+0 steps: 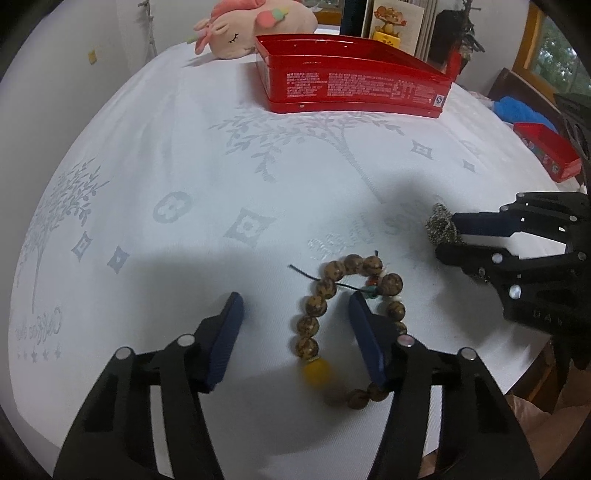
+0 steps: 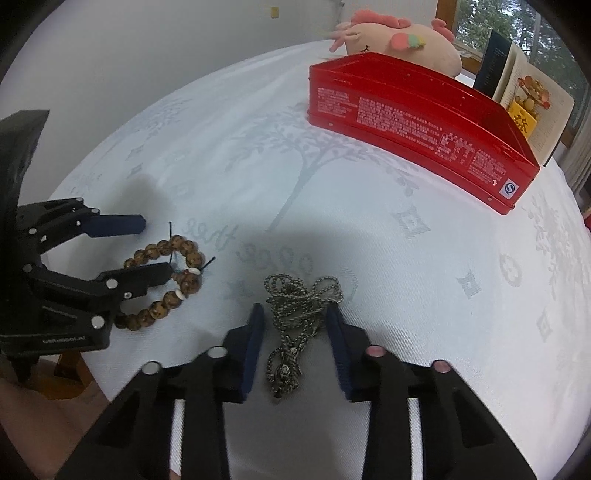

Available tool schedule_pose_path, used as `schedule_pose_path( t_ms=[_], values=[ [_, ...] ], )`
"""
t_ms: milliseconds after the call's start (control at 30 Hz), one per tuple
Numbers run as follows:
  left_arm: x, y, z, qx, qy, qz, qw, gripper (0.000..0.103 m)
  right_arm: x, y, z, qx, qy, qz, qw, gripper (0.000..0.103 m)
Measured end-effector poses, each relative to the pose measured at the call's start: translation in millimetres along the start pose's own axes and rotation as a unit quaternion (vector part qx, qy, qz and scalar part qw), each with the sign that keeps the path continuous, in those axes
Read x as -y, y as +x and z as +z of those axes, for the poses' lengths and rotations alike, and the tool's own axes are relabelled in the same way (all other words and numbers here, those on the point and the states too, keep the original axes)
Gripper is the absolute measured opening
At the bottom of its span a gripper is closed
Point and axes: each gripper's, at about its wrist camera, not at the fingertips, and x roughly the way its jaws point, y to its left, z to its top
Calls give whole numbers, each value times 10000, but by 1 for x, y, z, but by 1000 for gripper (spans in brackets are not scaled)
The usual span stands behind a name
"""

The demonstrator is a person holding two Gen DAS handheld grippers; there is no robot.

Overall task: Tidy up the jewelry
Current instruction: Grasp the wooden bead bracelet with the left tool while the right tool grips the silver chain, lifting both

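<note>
The left gripper (image 1: 295, 306) is standing with its jaws apart over the bead bracelet (image 1: 317, 314); one finger is sitting inside the loop, the other outside on bare cloth. The bracelet is lying near the table's (image 1: 184, 166) near edge. The right gripper (image 2: 295, 325) is straddling the chain necklace (image 2: 295, 314), jaws narrowly apart, pads just beside the heap. The red tin (image 2: 417, 122) is sitting toward the far edge.

One wooden bead bracelet (image 1: 325, 314), one metal chain necklace (image 2: 295, 325), one red tin box (image 1: 351, 79) plus a second red box (image 1: 554, 155), one pink plush toy (image 1: 255, 26), two tools: left (image 1: 295, 332), right (image 2: 295, 339).
</note>
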Motion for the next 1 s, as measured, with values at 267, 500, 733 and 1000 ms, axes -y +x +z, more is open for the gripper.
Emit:
schedule_pose_path(
  t_ms=[267,500,733,1000],
  values=[
    [-5,-1,2,50,-66,-117,9999,34,9,-6,-2,-10,292,433,9986,8],
    [-11,-1,6,27,-274,-330,9991,11,23,-10,-3,58,605,599,9964,7],
    [-15,-7,11,117,-508,-696,9962,10,42,-30,-3,312,867,887,9918,7],
    [-7,-25,22,456,-418,-778,9951,10,54,-47,4,523,963,852,9903,7]
  ],
)
